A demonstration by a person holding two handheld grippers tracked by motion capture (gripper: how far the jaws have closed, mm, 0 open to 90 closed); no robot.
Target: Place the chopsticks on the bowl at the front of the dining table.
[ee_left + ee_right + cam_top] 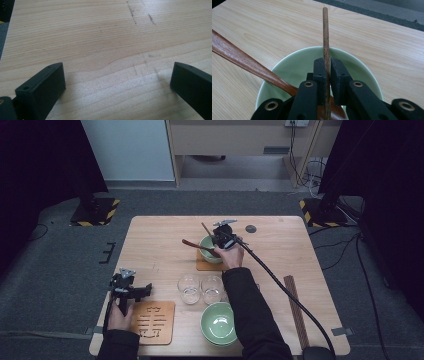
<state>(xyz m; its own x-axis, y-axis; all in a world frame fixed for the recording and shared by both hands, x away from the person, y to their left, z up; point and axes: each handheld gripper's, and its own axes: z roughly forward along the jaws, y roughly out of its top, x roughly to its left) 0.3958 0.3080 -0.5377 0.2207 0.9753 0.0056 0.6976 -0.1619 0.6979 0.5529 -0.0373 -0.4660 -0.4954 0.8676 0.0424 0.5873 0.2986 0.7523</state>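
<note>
The desk (155, 240) is light wood. On it lie a cut-out wooden mat (153, 321) at the near left, two empty glasses (201, 289) in the middle, a stack of green bowls (218, 323) before them, a small mat (204, 264) under another green bowl (209, 246), a dark stick (296, 311) at the right and a grey disc (250, 228) at the far edge.
</note>
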